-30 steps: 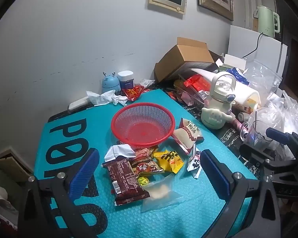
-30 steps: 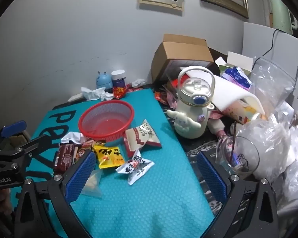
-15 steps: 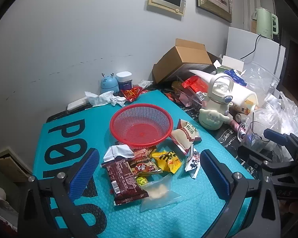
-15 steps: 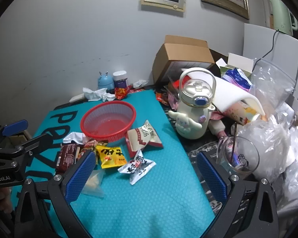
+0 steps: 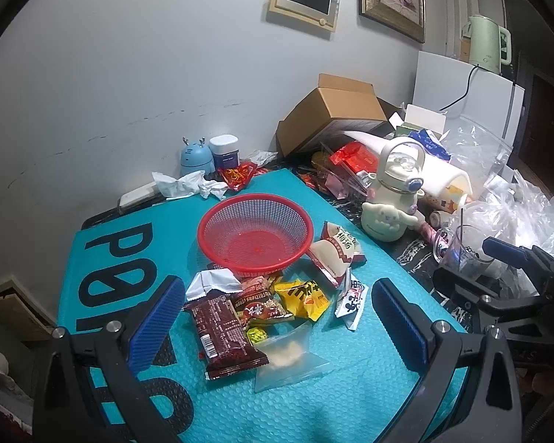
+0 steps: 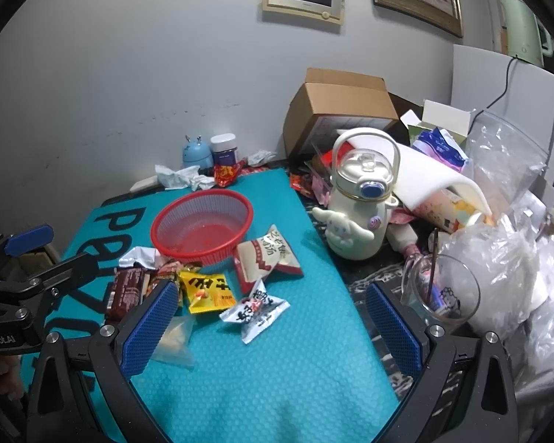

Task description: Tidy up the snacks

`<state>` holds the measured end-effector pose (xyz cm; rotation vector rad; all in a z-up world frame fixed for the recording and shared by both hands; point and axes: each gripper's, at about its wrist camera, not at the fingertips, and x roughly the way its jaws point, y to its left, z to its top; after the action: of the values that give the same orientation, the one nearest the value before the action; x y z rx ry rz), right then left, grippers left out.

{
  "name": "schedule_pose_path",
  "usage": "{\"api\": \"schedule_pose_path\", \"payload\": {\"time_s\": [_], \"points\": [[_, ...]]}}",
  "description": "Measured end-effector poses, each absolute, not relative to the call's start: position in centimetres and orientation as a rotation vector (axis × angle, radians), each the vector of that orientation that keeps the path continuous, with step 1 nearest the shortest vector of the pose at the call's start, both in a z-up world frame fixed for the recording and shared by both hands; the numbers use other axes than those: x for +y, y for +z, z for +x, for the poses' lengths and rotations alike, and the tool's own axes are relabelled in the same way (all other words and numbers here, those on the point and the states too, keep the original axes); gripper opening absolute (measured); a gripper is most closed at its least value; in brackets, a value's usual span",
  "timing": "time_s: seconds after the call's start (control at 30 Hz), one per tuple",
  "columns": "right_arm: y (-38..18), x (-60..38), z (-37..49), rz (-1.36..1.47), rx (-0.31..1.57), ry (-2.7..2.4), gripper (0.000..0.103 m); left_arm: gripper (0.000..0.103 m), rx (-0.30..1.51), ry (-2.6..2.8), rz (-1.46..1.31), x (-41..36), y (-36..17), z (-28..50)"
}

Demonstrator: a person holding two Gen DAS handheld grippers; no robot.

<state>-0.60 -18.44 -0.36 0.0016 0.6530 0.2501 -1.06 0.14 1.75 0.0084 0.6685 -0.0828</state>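
Both views are sliding only a little against a second ago, so I am hovering rather than reaching. My left gripper (image 5: pixel 277 321) and right gripper (image 6: pixel 269 317) are gaping wide, holding nothing. Snacks are lying heaped on the teal mat (image 5: pixel 351 387) just in front of the empty red basket (image 5: pixel 255 234): brown bar (image 5: pixel 223 336), yellow packet (image 5: pixel 303 297), white-red pouch (image 5: pixel 336 254), small white wrapper (image 6: pixel 255 312), clear bag (image 5: pixel 288 354). Nothing is sorted yet. What is probably a wrapped candy (image 5: pixel 255 334) is hiding among them. Beside the mat, the cream bottle (image 6: pixel 358 206) and glass cup (image 6: pixel 443 291) are crowding my right side
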Motion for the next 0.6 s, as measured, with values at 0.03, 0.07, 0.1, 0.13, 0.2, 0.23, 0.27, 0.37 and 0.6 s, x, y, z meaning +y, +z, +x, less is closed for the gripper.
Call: {"api": "schedule_pose_path", "payload": {"time_s": [0.03,0.07,0.1,0.13,0.2,0.23,0.27,0.37,0.6], "points": [[-0.32,-18.41,-0.59,0.002,0.652,0.250,0.103,0.103,0.669,-0.085,0.007,0.10,1.76,-1.03],[-0.30,-18.39,-0.59,0.001,0.652,0.249,0.103,0.103,0.668,-0.085,0.007,0.06,1.77,-0.99],[-0.32,-18.43,-0.71,0.002,0.650,0.250,0.103,0.103,0.668,-0.085,0.008,-0.01,1.78,-0.93],[-0.30,-18.39,-0.72,0.001,0.650,0.250,0.103,0.103,0.669,-0.085,0.010,-0.07,1.77,-0.86],[-0.28,-18.47,-0.73,0.002,0.649,0.251,0.103,0.103,0.669,-0.086,0.010,-0.19,1.75,-0.69],[-0.26,-18.45,-0.73,0.002,0.649,0.251,0.103,0.103,0.669,-0.087,0.009,-0.24,1.74,-0.60],[-0.24,-18.44,-0.72,0.002,0.649,0.251,0.103,0.103,0.670,-0.088,0.008,-0.30,1.73,-0.49],[-0.19,-18.41,-0.76,0.001,0.648,0.252,0.103,0.103,0.666,-0.089,0.002,0.12,1.73,-1.27],[-0.06,-18.48,-0.81,0.000,0.645,0.256,0.103,0.103,0.666,-0.091,0.002,0.08,1.69,-1.36]]}}
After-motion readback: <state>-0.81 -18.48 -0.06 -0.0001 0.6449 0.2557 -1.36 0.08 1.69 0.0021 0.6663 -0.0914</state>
